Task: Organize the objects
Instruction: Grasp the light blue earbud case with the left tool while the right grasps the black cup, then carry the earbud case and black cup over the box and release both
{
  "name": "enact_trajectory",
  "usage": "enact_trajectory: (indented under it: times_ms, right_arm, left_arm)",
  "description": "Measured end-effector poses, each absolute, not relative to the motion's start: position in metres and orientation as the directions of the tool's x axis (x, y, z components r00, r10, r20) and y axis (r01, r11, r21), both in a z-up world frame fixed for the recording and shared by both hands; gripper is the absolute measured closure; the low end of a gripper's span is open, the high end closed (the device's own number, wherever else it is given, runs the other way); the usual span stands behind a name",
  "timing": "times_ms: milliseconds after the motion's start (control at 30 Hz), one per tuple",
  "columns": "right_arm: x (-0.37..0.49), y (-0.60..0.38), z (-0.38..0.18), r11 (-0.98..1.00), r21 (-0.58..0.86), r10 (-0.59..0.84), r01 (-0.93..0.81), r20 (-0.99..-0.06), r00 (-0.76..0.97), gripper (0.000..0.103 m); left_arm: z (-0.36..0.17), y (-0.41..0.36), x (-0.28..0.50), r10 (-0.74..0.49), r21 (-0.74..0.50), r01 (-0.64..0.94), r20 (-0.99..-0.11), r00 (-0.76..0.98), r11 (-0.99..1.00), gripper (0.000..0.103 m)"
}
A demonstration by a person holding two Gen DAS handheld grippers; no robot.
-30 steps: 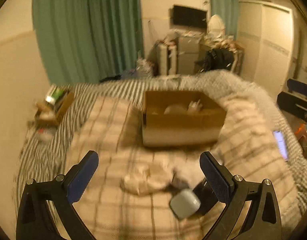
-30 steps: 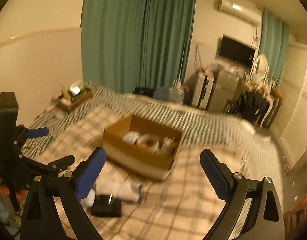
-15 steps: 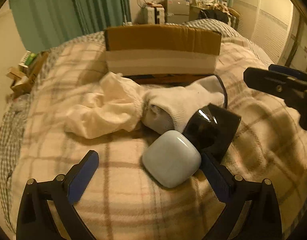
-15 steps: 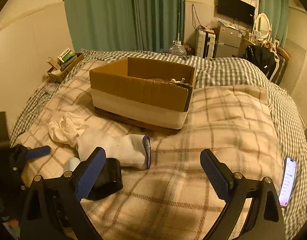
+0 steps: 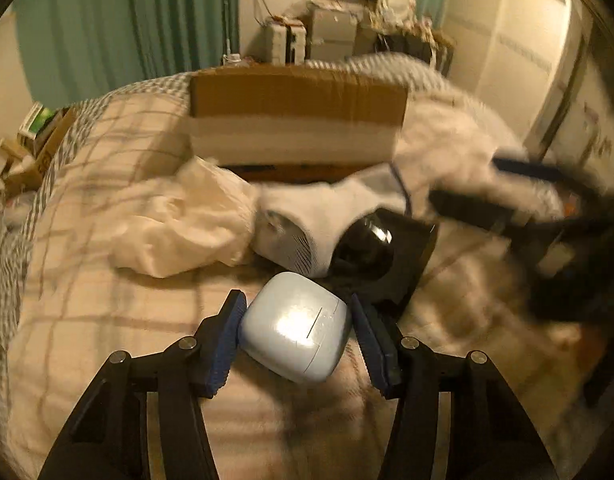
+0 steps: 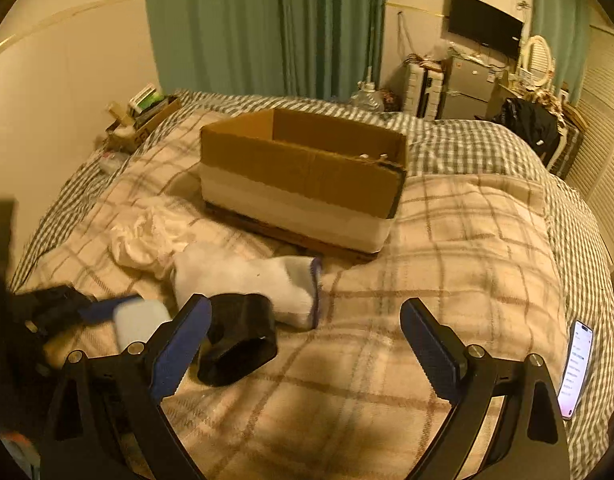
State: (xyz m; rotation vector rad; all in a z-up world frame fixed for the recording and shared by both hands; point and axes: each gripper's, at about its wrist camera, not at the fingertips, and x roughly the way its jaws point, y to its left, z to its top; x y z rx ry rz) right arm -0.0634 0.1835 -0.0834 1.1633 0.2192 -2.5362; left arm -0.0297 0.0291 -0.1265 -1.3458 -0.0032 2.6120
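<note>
My left gripper [image 5: 295, 328] is shut on a pale blue rounded case [image 5: 297, 330], low over the plaid blanket; the case also shows in the right wrist view [image 6: 137, 322]. Just behind it lie a black glossy holder [image 5: 383, 260], a white sock [image 5: 315, 220] and a crumpled white cloth [image 5: 179, 228]. An open cardboard box [image 6: 303, 176] sits farther back on the bed. My right gripper [image 6: 307, 336] is open and empty, above the blanket right of the black holder [image 6: 239, 344] and the sock [image 6: 247, 280].
A phone [image 6: 577, 368] lies lit at the bed's right edge. A small carton of clutter [image 6: 141, 118] sits at the bed's far left by the wall. Green curtains, shelving and a TV stand beyond the bed. The right gripper's body [image 5: 547, 216] is blurred at the right.
My left gripper has closed its jaws onto the pale blue case. The right gripper has dropped lower and nearer to the sock and black holder.
</note>
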Motion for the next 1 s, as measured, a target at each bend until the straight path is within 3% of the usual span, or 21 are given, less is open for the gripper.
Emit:
enact_trajectory:
  times_ms: [33, 167, 300, 467, 533, 1000]
  right_arm:
    - [-0.064, 0.180, -0.086, -0.926, -0.005, -0.240, 0.378, -0.766, -0.596, 0.007]
    - [-0.068, 0.166, -0.099, -0.907, -0.005, -0.247, 0.421, -0.803, -0.542, 0.007]
    - [-0.070, 0.154, -0.115, -0.894, -0.037, -0.216, 0.447, -0.838, -0.500, 0.008]
    - [-0.077, 0.144, -0.134, -0.873, -0.004, -0.229, 0.488, -0.880, -0.416, 0.030]
    - [-0.075, 0.142, -0.136, -0.862, 0.014, -0.252, 0.507, -0.880, -0.402, 0.046]
    - [-0.048, 0.151, -0.078, -0.854, -0.084, -0.252, 0.514, -0.796, -0.550, 0.059]
  left_arm:
    - [-0.121, 0.023, -0.029, 0.197, -0.122, -0.169, -0.802, -0.564, -0.978, 0.048]
    - [-0.114, 0.010, -0.026, 0.085, -0.015, -0.121, -0.798, -0.597, -0.993, 0.048]
    - [-0.120, -0.006, -0.028, 0.043, 0.000, -0.071, -0.802, -0.596, -0.997, 0.048]
    - [-0.124, -0.017, -0.031, 0.053, -0.024, -0.057, -0.803, -0.594, -0.998, 0.048]
    - [-0.124, -0.016, -0.030, 0.050, -0.019, -0.058, -0.801, -0.597, -0.998, 0.048]
    - [-0.103, -0.007, -0.029, 0.033, -0.006, -0.045, -0.781, -0.624, -0.999, 0.048]
